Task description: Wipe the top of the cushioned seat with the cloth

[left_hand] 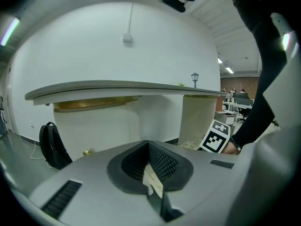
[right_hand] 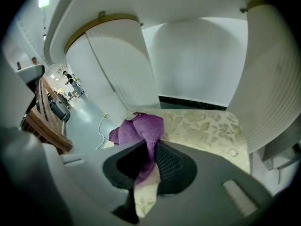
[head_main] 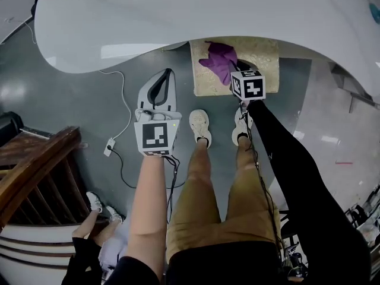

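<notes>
The cushioned seat (head_main: 261, 61) is a beige leaf-patterned pad under the white counter; it fills the right gripper view (right_hand: 207, 126). A purple cloth (head_main: 218, 61) lies bunched on its left part. My right gripper (head_main: 233, 71) reaches onto the seat and is shut on the cloth (right_hand: 138, 128), which runs up between its jaws (right_hand: 151, 147). My left gripper (head_main: 160, 88) hangs over the grey floor to the left of the seat, shut with nothing in it (left_hand: 147, 145). From the left gripper view the right gripper's marker cube (left_hand: 216, 136) shows beside the seat.
A big curved white counter (head_main: 178, 16) overhangs the seat, with white ribbed columns (right_hand: 117, 69) beside it. A white cable and plug (head_main: 113, 141) lie on the floor. Wooden stairs (head_main: 35, 165) and another person (head_main: 89, 248) are at lower left. A black backpack (left_hand: 51, 147) leans against the wall.
</notes>
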Demonstrator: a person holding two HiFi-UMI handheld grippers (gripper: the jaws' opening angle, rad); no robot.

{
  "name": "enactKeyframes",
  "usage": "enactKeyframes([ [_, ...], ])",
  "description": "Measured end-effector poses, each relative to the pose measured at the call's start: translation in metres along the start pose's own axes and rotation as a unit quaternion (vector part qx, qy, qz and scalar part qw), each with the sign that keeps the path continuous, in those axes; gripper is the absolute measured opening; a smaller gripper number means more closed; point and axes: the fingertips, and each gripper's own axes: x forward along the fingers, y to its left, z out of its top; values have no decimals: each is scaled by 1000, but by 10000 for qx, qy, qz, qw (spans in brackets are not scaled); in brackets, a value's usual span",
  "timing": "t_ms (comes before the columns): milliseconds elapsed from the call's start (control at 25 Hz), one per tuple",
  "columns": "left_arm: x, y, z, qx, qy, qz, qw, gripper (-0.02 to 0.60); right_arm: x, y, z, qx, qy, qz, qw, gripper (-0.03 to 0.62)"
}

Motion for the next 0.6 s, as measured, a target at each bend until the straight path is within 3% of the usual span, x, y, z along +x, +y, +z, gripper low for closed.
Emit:
enactKeyframes([
  [400,39,-75,29,117,-38,-245,9996,5,-55,-155,-17,182,68,-978,9950,52],
  [600,48,-101,39,-3,-65,-119,9999,5,-83,-223,-31,280,100,-1554,9874,52],
])
